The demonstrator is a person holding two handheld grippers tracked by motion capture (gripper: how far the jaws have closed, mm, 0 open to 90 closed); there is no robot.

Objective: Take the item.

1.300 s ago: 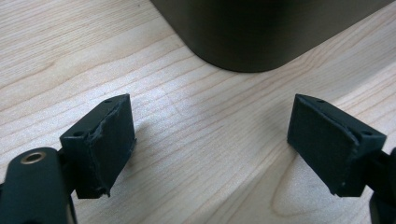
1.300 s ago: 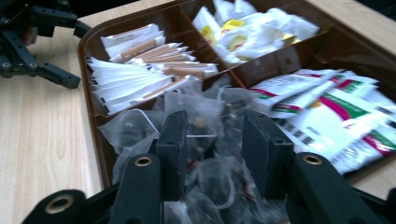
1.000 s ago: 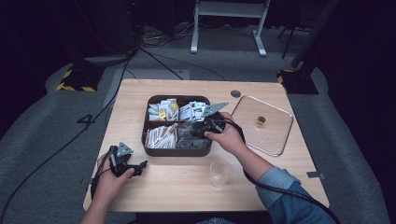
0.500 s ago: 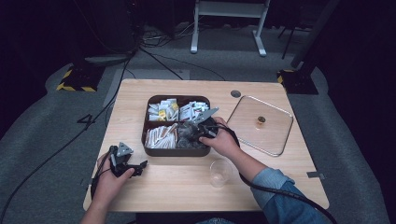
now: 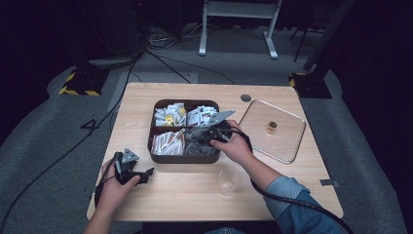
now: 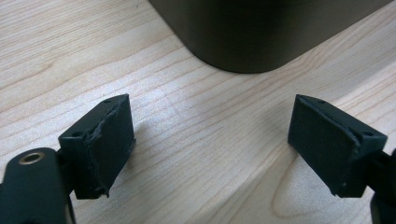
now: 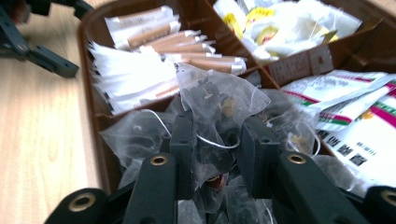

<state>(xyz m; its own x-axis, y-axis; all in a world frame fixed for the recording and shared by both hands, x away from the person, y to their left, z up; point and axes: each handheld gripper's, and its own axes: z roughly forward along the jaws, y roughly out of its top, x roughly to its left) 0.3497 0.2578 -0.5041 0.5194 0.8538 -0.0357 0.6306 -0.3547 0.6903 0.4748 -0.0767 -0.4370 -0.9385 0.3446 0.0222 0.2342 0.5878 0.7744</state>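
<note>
high view: R gripper [image 5: 195,137] sitting in compartment box [image 5: 157,157], near-right section — jaws have just been closing.
left gripper view: L gripper [image 6: 210,144] gaping, empty, resting on table [image 6: 196,186].
right gripper view: pads pinching tea bag [image 7: 219,100] — grip made, lifting next.

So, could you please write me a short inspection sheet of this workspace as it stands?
Surface: light wooden table, no spills seen.
Job's things: brown compartment box holding sachets; mesh tea bag pinched over its dark tea-bag compartment; clear glass cup near the front edge.
Clutter: clear lid with a knob, right of the box.
Grippers: right gripper has just closed on the tea bag; left gripper open, resting on the table.
Cables: black cable trails along the right sleeve.
Surroundings: grey floor, floor cables, white stand.
</note>
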